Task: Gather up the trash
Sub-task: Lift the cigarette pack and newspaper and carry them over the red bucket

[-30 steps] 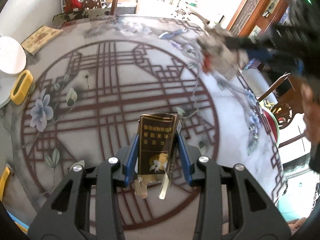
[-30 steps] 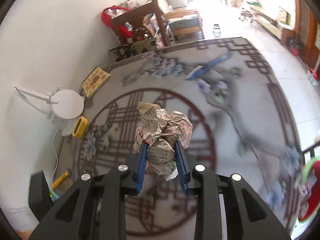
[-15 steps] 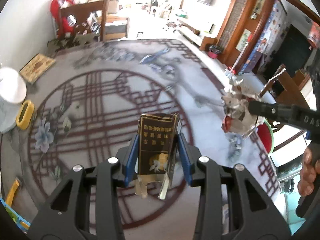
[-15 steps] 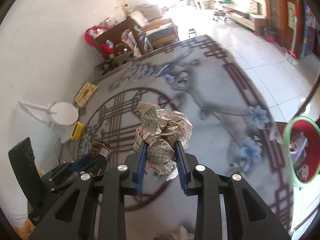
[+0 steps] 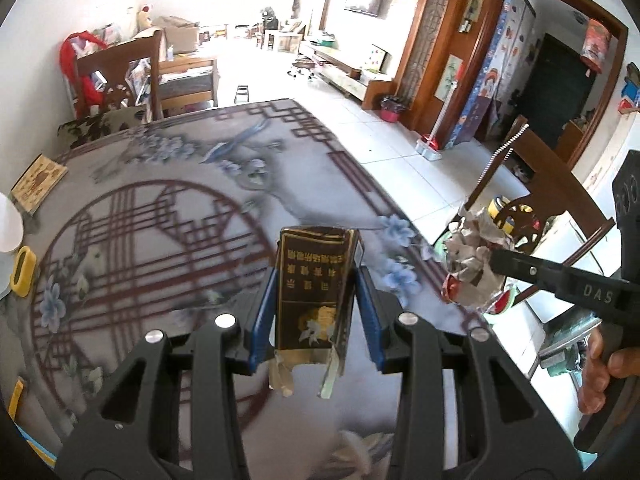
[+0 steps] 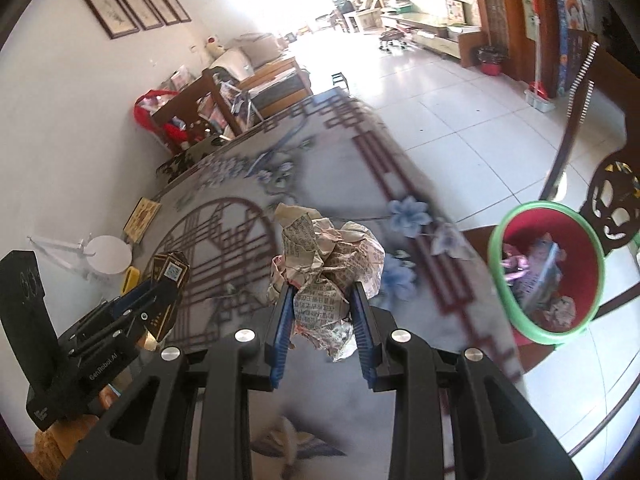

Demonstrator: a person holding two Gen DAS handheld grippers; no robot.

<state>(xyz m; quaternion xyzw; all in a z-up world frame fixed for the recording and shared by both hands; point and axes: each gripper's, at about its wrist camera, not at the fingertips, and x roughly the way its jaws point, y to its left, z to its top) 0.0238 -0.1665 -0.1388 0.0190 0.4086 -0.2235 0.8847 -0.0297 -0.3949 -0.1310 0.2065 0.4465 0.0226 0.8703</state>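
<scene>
Both grabbers are loaded right now: the left gripper [image 5: 316, 312] is clamped across the flat sides of an empty dark cigarette pack [image 5: 314, 292], center of its frame, and the right gripper [image 6: 322, 312] is squeezed nearly shut on a crumpled newspaper wad [image 6: 326, 264]. Both look featherlight. I'd guess the pack is thin card that crushes easily, so mid-body is the spot, and the wad is soft and springy, so grab deep. Red bin with green rim [image 6: 504, 288] sits at right, already holding trash
</scene>
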